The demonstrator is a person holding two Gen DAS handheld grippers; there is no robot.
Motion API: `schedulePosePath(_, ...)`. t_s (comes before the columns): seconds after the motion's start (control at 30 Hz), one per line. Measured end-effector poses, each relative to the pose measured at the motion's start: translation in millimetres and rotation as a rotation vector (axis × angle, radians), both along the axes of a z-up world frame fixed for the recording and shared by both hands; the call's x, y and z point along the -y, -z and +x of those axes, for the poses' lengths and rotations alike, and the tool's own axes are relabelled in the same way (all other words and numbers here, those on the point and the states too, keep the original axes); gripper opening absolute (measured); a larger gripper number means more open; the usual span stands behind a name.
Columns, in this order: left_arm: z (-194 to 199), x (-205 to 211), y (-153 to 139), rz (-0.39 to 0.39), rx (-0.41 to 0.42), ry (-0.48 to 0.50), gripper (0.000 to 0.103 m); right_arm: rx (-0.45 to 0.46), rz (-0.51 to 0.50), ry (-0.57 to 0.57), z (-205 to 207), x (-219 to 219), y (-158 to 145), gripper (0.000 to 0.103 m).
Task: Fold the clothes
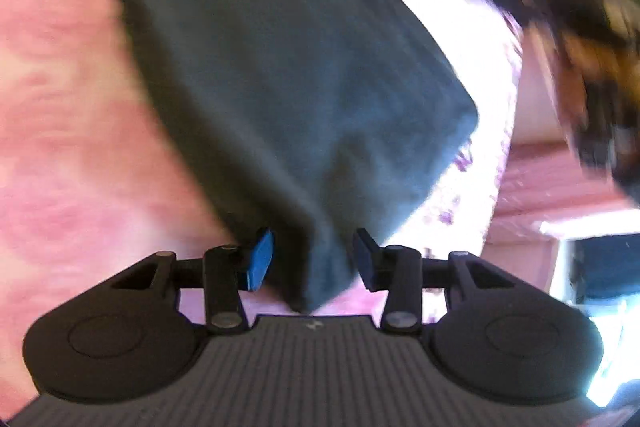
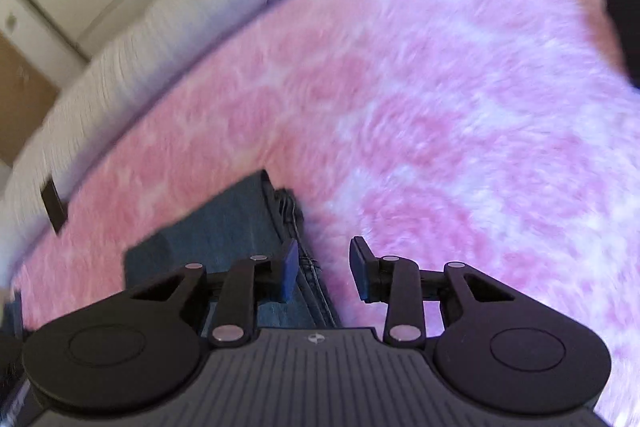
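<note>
A dark grey-green folded garment [image 1: 280, 75] lies on a fluffy pink blanket [image 1: 64, 147]. My left gripper [image 1: 314, 259] is open, its blue pads on either side of the garment's near corner, not closed on it. In the right wrist view, folded blue jeans [image 2: 224, 227] lie on the pink blanket [image 2: 440, 107] at lower left. My right gripper [image 2: 324, 269] is open; its left finger is over the jeans' seam edge, its right finger over bare blanket. Both views are motion-blurred.
A person's arm in a dark and orange sleeve [image 1: 580, 47] is at the upper right of the left wrist view. A white bed edge [image 2: 120, 47] and a wall border the blanket. A dark item [image 2: 624, 23] lies at the blanket's far right.
</note>
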State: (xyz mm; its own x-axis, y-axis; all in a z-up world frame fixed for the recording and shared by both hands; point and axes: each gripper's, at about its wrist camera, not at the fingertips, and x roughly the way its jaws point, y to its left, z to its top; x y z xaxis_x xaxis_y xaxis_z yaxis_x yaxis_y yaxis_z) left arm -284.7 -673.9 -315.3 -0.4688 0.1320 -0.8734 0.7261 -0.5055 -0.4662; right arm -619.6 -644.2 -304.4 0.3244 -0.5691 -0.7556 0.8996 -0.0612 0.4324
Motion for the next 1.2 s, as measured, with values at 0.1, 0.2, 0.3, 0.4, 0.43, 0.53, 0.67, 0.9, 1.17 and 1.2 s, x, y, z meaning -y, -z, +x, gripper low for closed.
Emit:
schedulePosePath(0.1, 15.5, 36.0, -11.0, -0.098, 0.025, -0.052, 0.045, 0.059, -0.014, 0.157, -5.8, -63.7, 2.9, 0.062)
schedulePosePath(0.2, 16.6, 77.6, -17.5, -0.216, 0.037, -0.079, 0.061, 0.127, 0.046, 0.308, -2.8, -126.4, 19.5, 0.062)
schedulePosePath(0.3, -5.1, 120.8, -4.2, -0.275, 0.031, -0.023, 0.066, 0.226, 0.142, 0.446, 3.4, -180.6, 45.5, 0.065)
schedulePosePath(0.4, -24.0, 155.1, 20.0, -0.276, 0.063, 0.026, 0.061, 0.337, 0.160, 0.509, 12.3, -190.1, 74.0, 0.065)
schedulePosePath(0.43, -25.6, 162.7, 28.1, -0.262, 0.078, 0.033, 0.062, 0.362, 0.149, 0.520, 14.8, -188.9, 81.2, 0.065)
schedulePosePath(0.53, -25.9, 169.8, 47.6, -0.189, 0.070, 0.024, 0.046, 0.450, 0.131, 0.600, 12.9, -174.3, 99.7, 0.064)
schedulePosePath(0.67, -25.1, 162.6, 52.7, -0.160, 0.077, 0.001, 0.037, 0.415, 0.143, 0.579, -6.9, -151.2, 89.6, 0.041)
schedulePosePath(0.9, -41.4, 105.2, 49.2, -0.055, 0.008, -0.060, 0.035, 0.253, 0.109, 0.495, -69.7, -89.2, 57.7, 0.036)
schedulePosePath(1.17, -39.1, 83.1, 40.7, -0.116, -0.003, -0.100, 0.041, -0.032, 0.112, 0.244, -100.4, -27.6, 55.4, 0.049)
schedulePosePath(1.2, -36.8, 83.4, 35.9, -0.143, 0.002, -0.084, 0.041, -0.080, 0.085, 0.257, -93.0, -39.5, 47.5, 0.049)
